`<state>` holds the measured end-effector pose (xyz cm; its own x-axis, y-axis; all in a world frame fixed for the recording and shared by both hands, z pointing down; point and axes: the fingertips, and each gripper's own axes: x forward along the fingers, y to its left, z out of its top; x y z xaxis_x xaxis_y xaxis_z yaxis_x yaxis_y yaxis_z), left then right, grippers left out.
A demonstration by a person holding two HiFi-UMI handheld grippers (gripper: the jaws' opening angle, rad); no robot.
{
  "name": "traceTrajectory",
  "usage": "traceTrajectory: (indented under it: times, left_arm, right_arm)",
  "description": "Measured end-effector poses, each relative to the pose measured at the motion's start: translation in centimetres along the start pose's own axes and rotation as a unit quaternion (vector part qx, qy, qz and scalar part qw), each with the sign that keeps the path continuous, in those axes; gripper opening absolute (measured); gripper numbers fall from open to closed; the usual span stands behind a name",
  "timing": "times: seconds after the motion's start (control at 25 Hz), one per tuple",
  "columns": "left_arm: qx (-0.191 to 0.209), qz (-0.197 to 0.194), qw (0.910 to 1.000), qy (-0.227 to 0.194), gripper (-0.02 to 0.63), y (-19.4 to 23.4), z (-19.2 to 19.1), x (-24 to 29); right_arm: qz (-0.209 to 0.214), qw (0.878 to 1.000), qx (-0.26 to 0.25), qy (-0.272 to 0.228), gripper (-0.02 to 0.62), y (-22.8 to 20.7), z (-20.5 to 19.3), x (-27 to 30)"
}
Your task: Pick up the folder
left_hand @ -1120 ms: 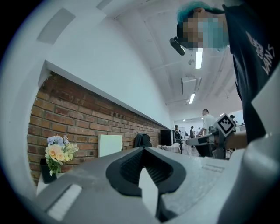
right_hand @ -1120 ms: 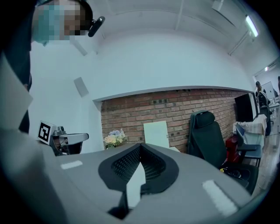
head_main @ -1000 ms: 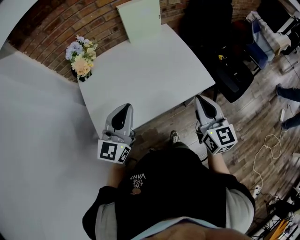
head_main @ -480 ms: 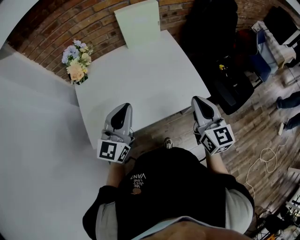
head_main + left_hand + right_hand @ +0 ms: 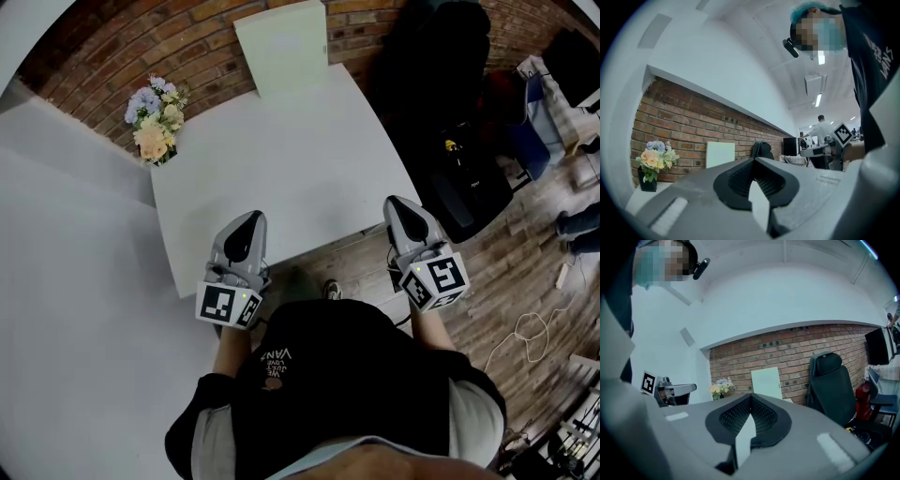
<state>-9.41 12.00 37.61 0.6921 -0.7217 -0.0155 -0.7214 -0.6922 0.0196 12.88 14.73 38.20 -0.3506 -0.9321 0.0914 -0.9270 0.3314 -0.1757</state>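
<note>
The folder (image 5: 281,45) is a pale green-white sheet that stands upright against the brick wall at the table's far edge. It also shows as the folder (image 5: 720,154) and the folder (image 5: 766,383) far ahead of both jaws. My left gripper (image 5: 247,225) hovers at the near edge of the white table (image 5: 281,159), shut and empty. My right gripper (image 5: 397,206) hangs by the table's near right corner, also shut with nothing in it. In the gripper views the left gripper (image 5: 753,161) and the right gripper (image 5: 750,397) both point level toward the wall.
A small flower bouquet (image 5: 155,124) in a dark pot stands at the table's far left corner by the wall. A black office chair (image 5: 441,56) sits to the right of the table over wooden floor. People and desks show far off in the left gripper view.
Both grippers have crept slightly forward with the person toward the table's near edge. Their jaws have stayed shut, and the folder has not moved.
</note>
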Motion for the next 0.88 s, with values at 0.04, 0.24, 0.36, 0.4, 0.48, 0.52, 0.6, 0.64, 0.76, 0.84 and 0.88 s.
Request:
traceTrajectory:
  times: [0.04,0.24,0.36,0.4,0.48,0.52,0.6,0.64,0.76,0.84,0.88]
  left_arm:
    - [0.000,0.000,1.0000,-0.001,0.000,0.3,0.1,0.3]
    - [-0.001,-0.009,1.0000,-0.001,0.000,2.1,0.2,1.8]
    - [-0.001,-0.014,0.9999,0.000,0.000,3.3,0.4,2.9]
    - [-0.001,-0.017,0.9999,0.000,0.000,3.8,0.5,3.3]
    - [0.001,-0.023,0.9997,0.001,0.000,4.7,0.7,4.1]
    - [0.002,-0.026,0.9997,0.001,0.000,5.2,0.8,4.4]
    - [0.005,-0.030,0.9995,0.001,0.000,6.2,1.0,5.1]
    - [0.007,-0.032,0.9995,0.000,0.000,6.7,1.2,5.4]
    - [0.009,-0.040,0.9992,-0.001,0.000,8.1,1.4,6.3]
    - [0.008,-0.045,0.9990,0.000,0.000,9.0,1.3,6.7]
    - [0.008,-0.048,0.9988,0.001,0.000,9.4,1.3,6.9]
  right_arm:
    - [0.000,1.000,0.000,0.000,-0.002,-0.1,0.0,0.3]
    - [-0.009,1.000,0.003,-0.003,-0.002,-0.5,0.4,2.4]
    - [-0.013,1.000,0.005,-0.002,-0.002,-0.6,0.7,3.7]
    - [-0.016,1.000,0.006,-0.003,-0.002,-0.8,0.8,4.2]
    - [-0.021,1.000,0.008,-0.007,-0.002,-0.9,1.0,5.2]
    - [-0.023,1.000,0.008,-0.010,-0.002,-1.0,1.2,5.7]
    - [-0.026,1.000,0.010,-0.012,-0.002,-0.9,1.3,6.8]
    - [-0.028,0.999,0.012,-0.013,-0.002,-0.9,1.4,7.2]
    - [-0.036,0.999,0.013,-0.015,-0.002,-0.9,1.6,8.6]
    - [-0.042,0.999,0.013,-0.017,-0.002,-0.9,1.7,9.5]
    - [-0.046,0.999,0.013,-0.018,-0.002,-0.9,1.7,9.9]
